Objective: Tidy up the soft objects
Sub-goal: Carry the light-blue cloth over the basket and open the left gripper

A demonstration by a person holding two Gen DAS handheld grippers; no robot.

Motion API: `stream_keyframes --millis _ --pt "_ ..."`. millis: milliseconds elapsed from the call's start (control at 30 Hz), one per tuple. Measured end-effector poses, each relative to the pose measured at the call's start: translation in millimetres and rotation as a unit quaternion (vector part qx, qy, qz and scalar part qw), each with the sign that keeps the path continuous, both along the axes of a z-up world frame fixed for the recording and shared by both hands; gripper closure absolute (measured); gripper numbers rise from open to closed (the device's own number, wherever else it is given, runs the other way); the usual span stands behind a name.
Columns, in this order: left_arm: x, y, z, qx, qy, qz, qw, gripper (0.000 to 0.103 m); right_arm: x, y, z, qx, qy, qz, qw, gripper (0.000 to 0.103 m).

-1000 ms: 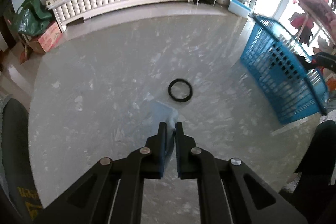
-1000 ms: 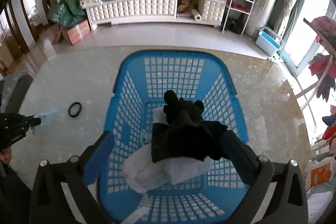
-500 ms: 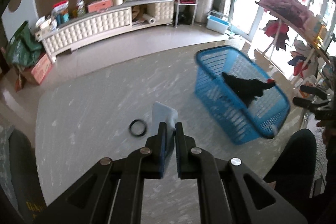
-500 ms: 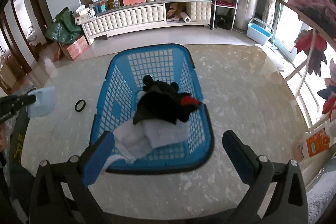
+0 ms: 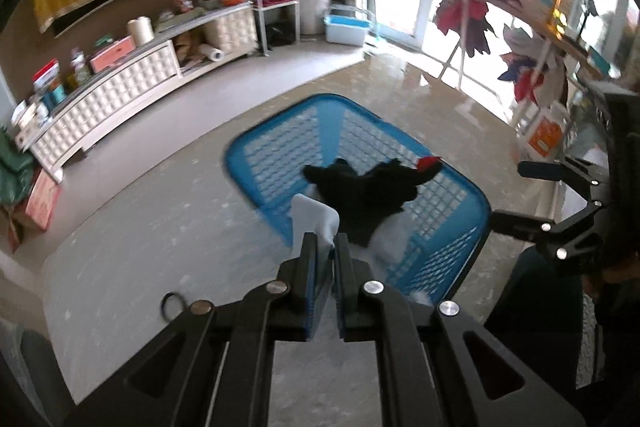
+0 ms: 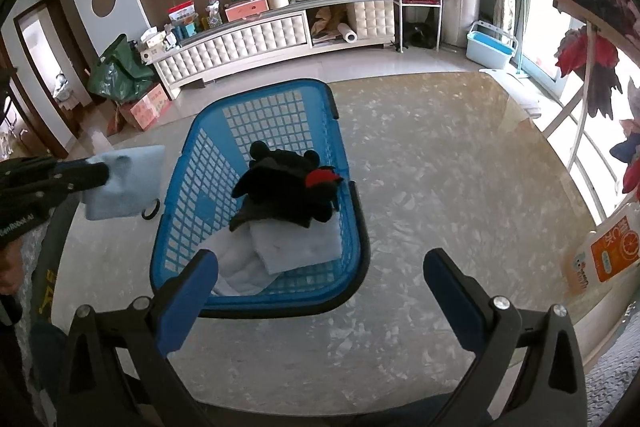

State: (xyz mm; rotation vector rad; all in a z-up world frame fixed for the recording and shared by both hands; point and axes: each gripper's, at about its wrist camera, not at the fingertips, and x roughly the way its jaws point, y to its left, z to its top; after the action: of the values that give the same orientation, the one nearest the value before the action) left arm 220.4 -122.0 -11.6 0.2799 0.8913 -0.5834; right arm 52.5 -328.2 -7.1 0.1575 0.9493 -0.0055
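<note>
The left gripper (image 5: 325, 245) has its jaws clenched on a pale blue cloth (image 6: 126, 187), held in the air left of the blue basket (image 6: 192, 195) on the table (image 6: 440, 195). Inside lie a black plush toy (image 6: 288, 183) and white towels (image 6: 296, 243). The right gripper (image 6: 320, 279) hangs near the basket, jaws released.
</note>
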Motion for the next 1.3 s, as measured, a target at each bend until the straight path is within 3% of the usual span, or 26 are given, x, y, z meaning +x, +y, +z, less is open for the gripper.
stream_keyframes --millis 433,767,1300 --pt "19 -91 -62 0.050 0.054 -0.064 0.9952 0.096 2 -19 -13 0.021 0.004 -0.003 1.000 0.000" --pt "28 -115 -97 0.057 0.101 -0.072 0.9907 0.096 2 -35 -17 0.037 0.005 -0.018 0.999 0.000" --pt "33 -126 -112 0.054 0.128 -0.071 0.9878 0.096 4 -49 -22 0.049 0.014 -0.023 0.998 0.000"
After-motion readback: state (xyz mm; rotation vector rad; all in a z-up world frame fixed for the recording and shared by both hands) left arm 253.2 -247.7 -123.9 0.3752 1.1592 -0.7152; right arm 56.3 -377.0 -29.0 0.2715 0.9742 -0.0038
